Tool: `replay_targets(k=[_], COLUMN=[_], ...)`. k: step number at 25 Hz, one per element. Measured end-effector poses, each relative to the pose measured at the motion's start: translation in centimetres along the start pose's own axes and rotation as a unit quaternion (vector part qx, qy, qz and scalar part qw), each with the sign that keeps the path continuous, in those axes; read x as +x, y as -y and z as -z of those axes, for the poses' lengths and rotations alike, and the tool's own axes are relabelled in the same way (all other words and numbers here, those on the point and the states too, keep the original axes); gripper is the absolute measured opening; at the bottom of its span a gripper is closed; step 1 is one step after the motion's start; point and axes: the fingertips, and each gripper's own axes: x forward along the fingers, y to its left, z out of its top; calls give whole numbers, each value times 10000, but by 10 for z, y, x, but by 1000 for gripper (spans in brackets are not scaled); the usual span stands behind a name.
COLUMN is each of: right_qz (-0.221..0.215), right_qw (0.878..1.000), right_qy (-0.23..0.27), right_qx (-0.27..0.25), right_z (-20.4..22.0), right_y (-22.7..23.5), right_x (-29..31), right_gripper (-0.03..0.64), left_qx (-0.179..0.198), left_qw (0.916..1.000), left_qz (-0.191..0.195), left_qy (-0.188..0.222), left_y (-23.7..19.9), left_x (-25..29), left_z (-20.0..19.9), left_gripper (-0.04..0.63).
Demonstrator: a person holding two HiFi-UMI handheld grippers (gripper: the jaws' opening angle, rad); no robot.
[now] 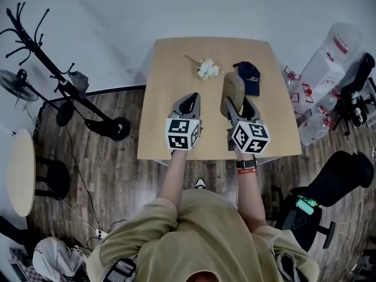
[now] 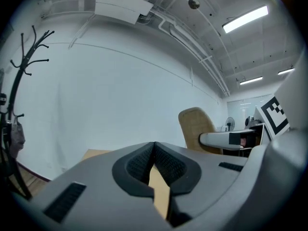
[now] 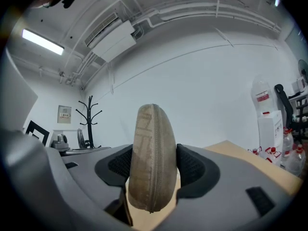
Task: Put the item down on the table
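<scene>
Nearest is a person's olive-shirted shoulders, with both forearms reaching over a pale wooden bench [image 1: 164, 63]. The right tongs [image 1: 238, 106] clench a tan zippered oval case [image 1: 232, 88], held on edge over the bench's right-centre. The left tongs [image 1: 190, 100] are pinched closed and empty. Released upright, the case would likely topple onto the white flower sprig [image 1: 207, 69] or dark blue cap [image 1: 249, 76] just beyond. Bare room lies left, and the near edge is close.

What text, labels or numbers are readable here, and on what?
Nothing reads clearly in any view.
Navy cap: white print, too small.
Water jug: red label, blurred.
Wall poster: too small.
Marker cubes: square codes, no words.
Tan zip case: pattern only, no legible letters.
</scene>
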Motion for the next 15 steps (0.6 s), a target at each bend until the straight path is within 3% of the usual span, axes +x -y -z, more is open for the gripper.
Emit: replay_targets(k=[6, 15], right_qz=[108, 201], right_qw=[9998, 9988], right_qy=[-183, -440], right_qx=[13, 85], right_z=[16, 41], right_y=[14, 40], right_x=[61, 103], right_gripper=[278, 278], left_qx=[-47, -151], left_qw=[9997, 9984], left_qz=[78, 220], left_qy=[-217, -508], left_y=[-41, -54], left_x=[47, 90], left_z=[16, 46], left_gripper=[25, 25])
